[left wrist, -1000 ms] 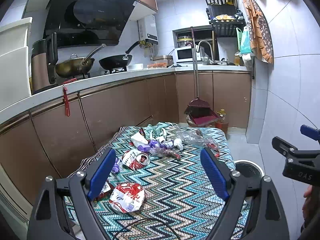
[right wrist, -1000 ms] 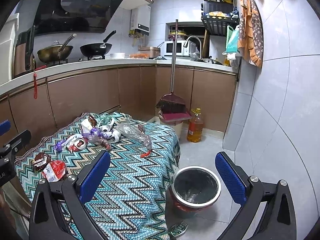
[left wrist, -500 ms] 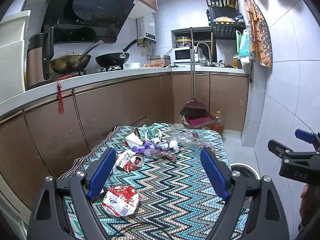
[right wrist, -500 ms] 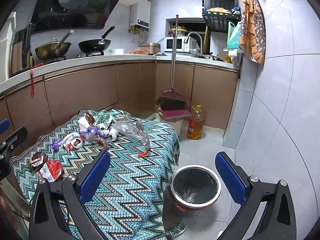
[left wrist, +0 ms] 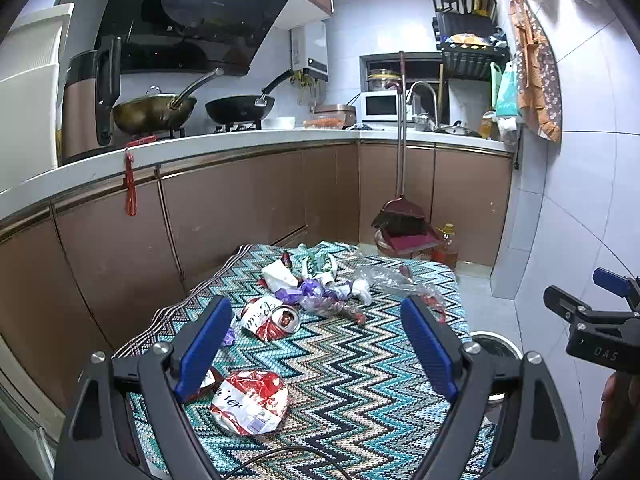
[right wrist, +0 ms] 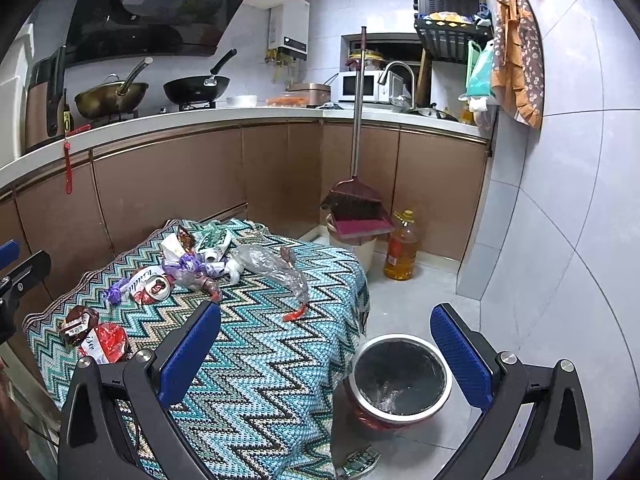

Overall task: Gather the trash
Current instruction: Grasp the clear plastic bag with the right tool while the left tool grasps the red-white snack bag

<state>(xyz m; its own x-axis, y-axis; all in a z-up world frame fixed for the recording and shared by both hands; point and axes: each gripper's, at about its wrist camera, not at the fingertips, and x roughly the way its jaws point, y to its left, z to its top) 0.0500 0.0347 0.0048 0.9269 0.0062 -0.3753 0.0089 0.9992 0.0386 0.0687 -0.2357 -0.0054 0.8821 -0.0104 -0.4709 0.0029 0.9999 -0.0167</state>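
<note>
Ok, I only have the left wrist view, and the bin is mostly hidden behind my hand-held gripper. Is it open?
Observer: Yes. The bin stands open on the floor, with a black liner inside.
Operator: Any trash down there?
Observer: A green wrapper lies on the floor just in front of the bin.
Operator: And behind my left finger?
Observer: A small brown wrapper sits right beside the red wrapper.

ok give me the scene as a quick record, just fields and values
setting: kitchen, low table under a zigzag cloth
trash on cloth: crushed can, red wrapper, clear plastic bag
bin: trash can on the floor beside the table, dark liner
left claw: open, empty
right claw: open, empty
</note>
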